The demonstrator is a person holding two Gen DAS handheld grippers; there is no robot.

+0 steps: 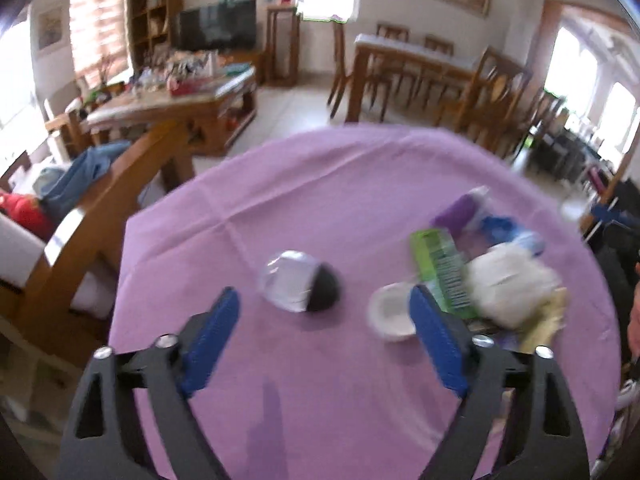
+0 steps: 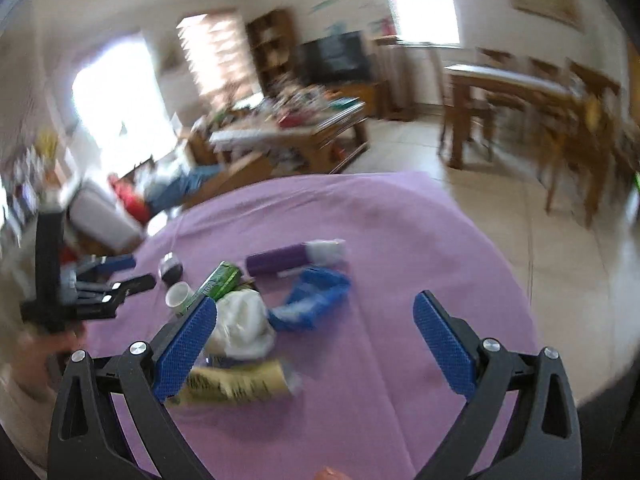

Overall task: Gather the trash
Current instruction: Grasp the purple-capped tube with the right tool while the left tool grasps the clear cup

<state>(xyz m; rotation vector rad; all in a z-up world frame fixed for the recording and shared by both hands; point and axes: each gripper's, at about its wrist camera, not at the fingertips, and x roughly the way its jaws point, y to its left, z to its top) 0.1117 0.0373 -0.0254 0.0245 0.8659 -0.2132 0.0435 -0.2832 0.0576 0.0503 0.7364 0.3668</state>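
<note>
A pile of trash lies on a table under a purple cloth (image 1: 320,200). In the left wrist view my left gripper (image 1: 324,291) is open over the cloth, with a silver-and-black wrapper (image 1: 302,286) just ahead of its fingers and a small white cup (image 1: 390,312) by the right finger. A green packet (image 1: 444,268), crumpled white paper (image 1: 508,284), a purple tube (image 1: 456,212) and a blue bag (image 1: 500,226) lie to the right. My right gripper (image 2: 316,301) is open above the blue bag (image 2: 312,296), the white paper (image 2: 244,320) and a yellowish wrapper (image 2: 236,384).
A wooden sofa arm (image 1: 120,200) stands left of the table. Beyond it are a cluttered coffee table (image 1: 180,100), a television (image 1: 218,28) and a dining table with chairs (image 1: 420,64). Tiled floor (image 2: 560,248) lies past the table's right edge.
</note>
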